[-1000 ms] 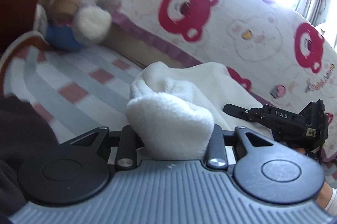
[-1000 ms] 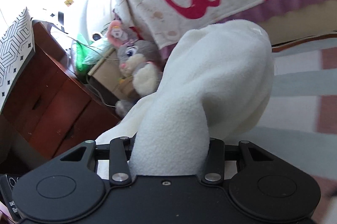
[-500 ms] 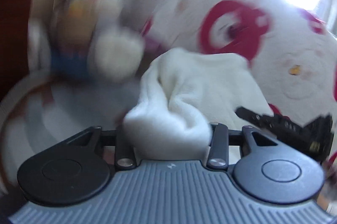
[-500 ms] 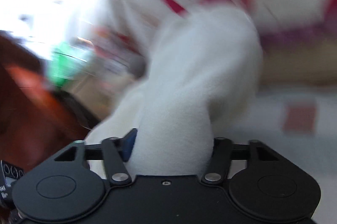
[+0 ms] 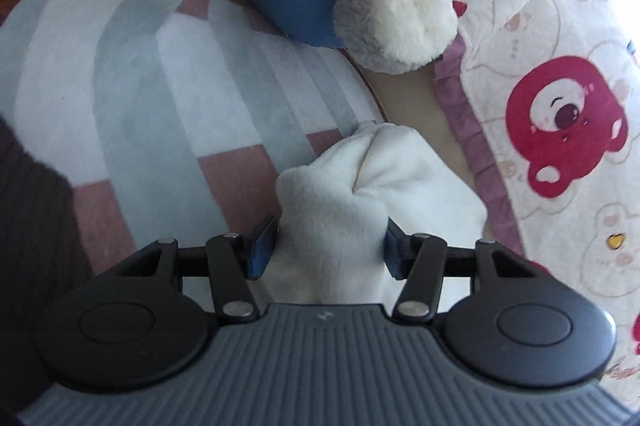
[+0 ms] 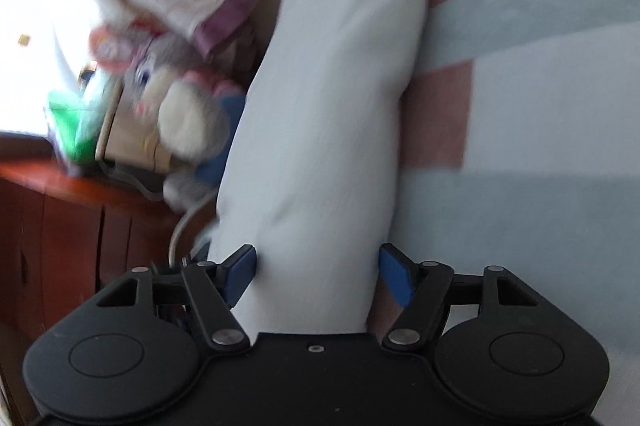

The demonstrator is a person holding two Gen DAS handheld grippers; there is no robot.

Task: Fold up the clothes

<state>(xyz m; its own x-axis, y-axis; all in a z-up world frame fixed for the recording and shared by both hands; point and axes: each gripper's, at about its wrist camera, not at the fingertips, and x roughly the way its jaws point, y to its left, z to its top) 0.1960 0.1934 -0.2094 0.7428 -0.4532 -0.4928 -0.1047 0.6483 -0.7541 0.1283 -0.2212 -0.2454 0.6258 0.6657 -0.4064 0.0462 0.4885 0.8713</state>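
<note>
The white fleece garment (image 5: 376, 185) lies bunched on the striped rug (image 5: 132, 97), its far end reaching toward the edge of the bear-print bedspread (image 5: 560, 129); in the right wrist view the same fleece (image 6: 332, 113) runs as a long roll away from the camera. We have a fold of it between the jaws of each tool. The left gripper (image 5: 326, 250) has just been opening: its blue pads (image 5: 262, 250) stand at either side of the cloth, the left one with a sliver of daylight, so we judge the grip released or nearly so. The right gripper (image 6: 316, 272) has also just been opening, and there a clear gap shows between the pads and the fleece, which merely lies between them.

We read this as the laying-down at the end of a fold (both ends set onto the rug and let go). Next we need to draw both tools straight back without dragging the soft pile along, then find fresh edges for the following fold. The plush rabbit (image 5: 384, 1) sits close beyond the garment, so we should keep our pulls away from it.
</note>
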